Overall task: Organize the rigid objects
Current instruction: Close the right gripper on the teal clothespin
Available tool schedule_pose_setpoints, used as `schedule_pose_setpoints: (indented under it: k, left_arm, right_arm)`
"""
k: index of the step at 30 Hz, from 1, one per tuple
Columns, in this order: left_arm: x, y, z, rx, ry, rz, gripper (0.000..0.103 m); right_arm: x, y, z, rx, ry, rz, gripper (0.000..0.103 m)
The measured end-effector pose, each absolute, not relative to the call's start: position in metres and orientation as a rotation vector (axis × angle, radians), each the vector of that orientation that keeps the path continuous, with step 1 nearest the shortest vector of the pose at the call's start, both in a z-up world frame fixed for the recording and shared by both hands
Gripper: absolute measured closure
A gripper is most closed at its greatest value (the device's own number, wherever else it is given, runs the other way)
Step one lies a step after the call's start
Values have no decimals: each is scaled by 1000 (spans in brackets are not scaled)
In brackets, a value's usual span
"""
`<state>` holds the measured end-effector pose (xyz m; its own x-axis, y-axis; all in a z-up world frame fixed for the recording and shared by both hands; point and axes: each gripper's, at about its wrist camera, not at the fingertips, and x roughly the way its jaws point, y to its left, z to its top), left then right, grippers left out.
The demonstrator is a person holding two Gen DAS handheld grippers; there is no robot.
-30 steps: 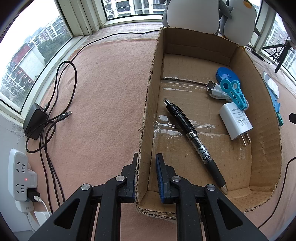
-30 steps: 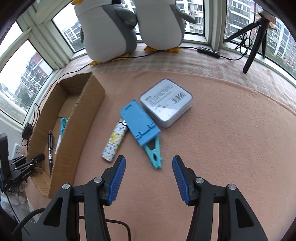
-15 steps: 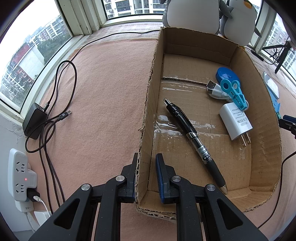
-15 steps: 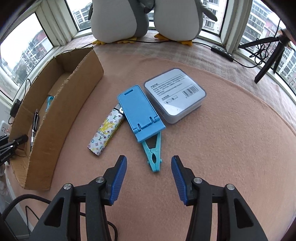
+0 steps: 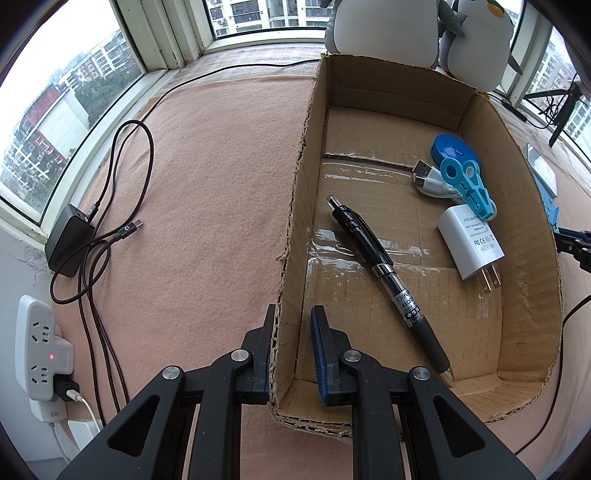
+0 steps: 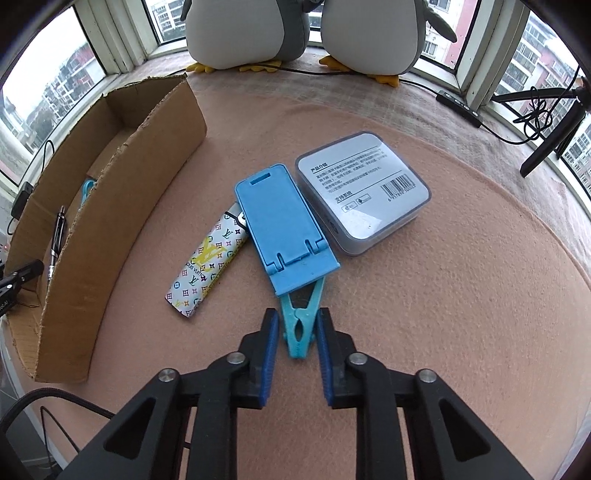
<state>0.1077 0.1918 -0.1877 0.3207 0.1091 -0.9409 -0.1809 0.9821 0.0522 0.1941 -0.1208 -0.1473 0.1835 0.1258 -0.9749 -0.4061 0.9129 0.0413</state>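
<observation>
My left gripper [image 5: 293,314] is shut on the near left wall of the open cardboard box [image 5: 295,206], one pad on each side. Inside the box lie a black pen [image 5: 388,273], a white charger plug [image 5: 471,240], a blue clothes peg [image 5: 469,188], a white USB cable [image 5: 428,177] and a blue round case [image 5: 448,147]. To the right of the box [image 6: 122,206], my right gripper [image 6: 295,317] points down, its jaws closing on the tail of a teal clothes peg [image 6: 300,332]. The peg's front lies under a blue phone stand [image 6: 280,225].
A patterned lighter [image 6: 207,266] lies left of the stand and a grey flat case [image 6: 364,192] right of it. Two plush penguins [image 6: 247,33] and a tripod [image 6: 554,129] stand at the window. A black adapter [image 5: 70,247], cables and a power strip [image 5: 40,350] sit left of the box.
My right gripper came down toward the felt and its jaws narrowed from wide apart to the sides of the teal peg. The left gripper and the box have not moved.
</observation>
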Motion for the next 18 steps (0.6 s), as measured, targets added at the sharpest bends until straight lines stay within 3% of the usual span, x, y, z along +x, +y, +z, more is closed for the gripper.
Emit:
schedule_pose_setpoints:
  k: [18]
  left_arm:
    - [108,192,-188,-67,1229,191,87]
  right_arm:
    - [170,-132,-128,-235,1309,369,87]
